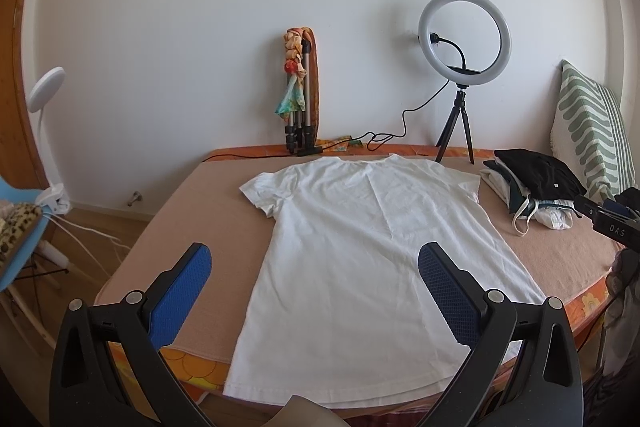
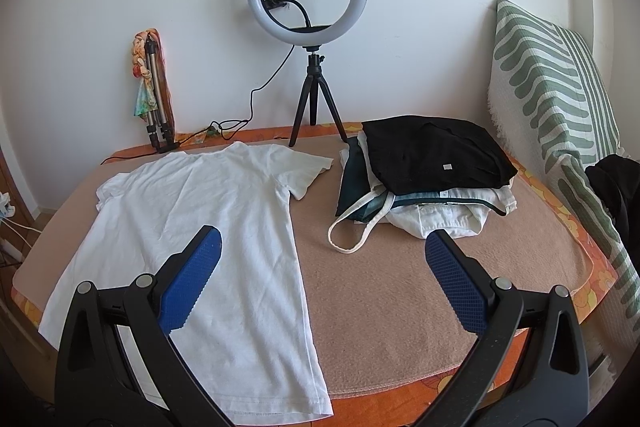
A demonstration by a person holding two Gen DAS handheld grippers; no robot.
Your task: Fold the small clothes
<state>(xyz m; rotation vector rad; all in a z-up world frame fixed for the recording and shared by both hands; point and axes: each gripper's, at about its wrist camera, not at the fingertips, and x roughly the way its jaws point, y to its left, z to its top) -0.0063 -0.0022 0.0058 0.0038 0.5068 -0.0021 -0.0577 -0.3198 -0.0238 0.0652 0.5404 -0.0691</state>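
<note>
A white T-shirt (image 1: 360, 251) lies flat on the bed, collar toward the wall, hem hanging over the near edge. It also shows in the right wrist view (image 2: 200, 227). My left gripper (image 1: 314, 267) is open and empty, held above the near edge over the shirt's lower part. My right gripper (image 2: 324, 255) is open and empty, held above the near edge, just right of the shirt's right side. Part of the right gripper shows at the right edge of the left wrist view (image 1: 608, 219).
The bed has a tan blanket (image 2: 400, 287). A pile of clothes (image 2: 424, 175) with a black garment on top lies at the back right. A ring light on a tripod (image 2: 308, 7) and a folded tripod (image 2: 154, 95) stand by the wall. A striped pillow (image 2: 552, 99) leans at the right.
</note>
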